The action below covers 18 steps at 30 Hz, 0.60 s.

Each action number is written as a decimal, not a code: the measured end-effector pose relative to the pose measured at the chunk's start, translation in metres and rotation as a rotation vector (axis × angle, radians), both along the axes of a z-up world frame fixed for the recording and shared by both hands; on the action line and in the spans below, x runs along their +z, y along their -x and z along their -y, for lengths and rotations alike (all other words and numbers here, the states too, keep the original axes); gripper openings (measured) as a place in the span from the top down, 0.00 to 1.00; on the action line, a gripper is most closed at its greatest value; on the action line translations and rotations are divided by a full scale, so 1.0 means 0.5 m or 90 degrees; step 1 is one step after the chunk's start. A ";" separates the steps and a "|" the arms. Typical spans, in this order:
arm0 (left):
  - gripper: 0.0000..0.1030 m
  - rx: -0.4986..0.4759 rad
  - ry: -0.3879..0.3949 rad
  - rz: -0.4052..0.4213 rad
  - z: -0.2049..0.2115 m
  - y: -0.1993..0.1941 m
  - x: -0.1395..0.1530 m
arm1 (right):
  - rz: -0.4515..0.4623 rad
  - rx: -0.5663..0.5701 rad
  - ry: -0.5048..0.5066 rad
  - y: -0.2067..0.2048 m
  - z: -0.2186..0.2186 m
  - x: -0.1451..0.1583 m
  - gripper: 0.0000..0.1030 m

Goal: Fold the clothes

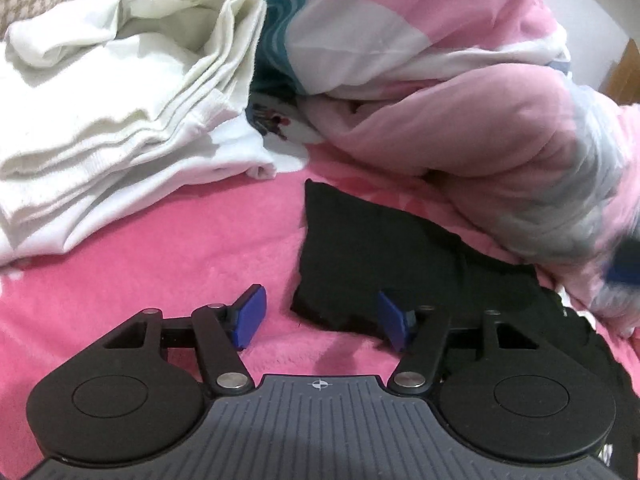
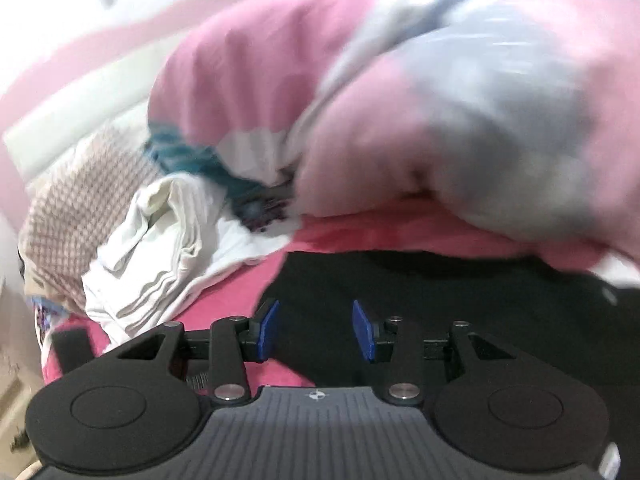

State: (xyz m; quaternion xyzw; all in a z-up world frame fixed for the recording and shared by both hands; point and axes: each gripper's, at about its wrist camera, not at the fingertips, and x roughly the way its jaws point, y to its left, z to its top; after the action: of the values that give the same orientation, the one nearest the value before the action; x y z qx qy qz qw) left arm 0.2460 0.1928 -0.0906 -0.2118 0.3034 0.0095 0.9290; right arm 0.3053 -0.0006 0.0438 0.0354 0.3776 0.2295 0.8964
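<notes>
A black garment [image 1: 384, 256] lies flat on the pink bed sheet [image 1: 168, 248], its near left corner just ahead of my left gripper [image 1: 320, 312]. The left gripper is open and empty, low over the sheet; its right finger [image 1: 392, 320] overlaps the garment's near edge. In the right wrist view the same black garment [image 2: 460, 312] spreads under and ahead of my right gripper [image 2: 316, 330], which is open and empty above it. That view is blurred.
A pile of folded white clothes [image 1: 120, 120] lies at the left, also in the right wrist view [image 2: 160, 256]. A bulky pink, white and grey duvet [image 1: 460, 92] rises behind and to the right [image 2: 400, 100]. A checked pillow [image 2: 80, 208] lies far left.
</notes>
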 end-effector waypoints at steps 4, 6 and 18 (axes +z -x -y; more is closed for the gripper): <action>0.57 -0.005 0.006 0.005 -0.001 -0.001 -0.005 | -0.053 0.058 0.037 -0.101 -0.111 -0.051 0.58; 0.67 -0.003 0.022 0.005 -0.010 -0.001 -0.008 | -0.081 0.071 0.051 -0.145 -0.161 -0.079 0.59; 0.95 -0.026 0.081 0.057 -0.030 0.009 0.002 | -0.145 0.072 0.212 -0.270 -0.316 -0.211 0.59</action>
State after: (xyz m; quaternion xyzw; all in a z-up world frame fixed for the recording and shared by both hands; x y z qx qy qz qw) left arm 0.2416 0.2077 -0.0897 -0.2645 0.2657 -0.0380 0.9263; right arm 0.4405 0.1575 -0.0619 -0.1090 0.5108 0.2084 0.8269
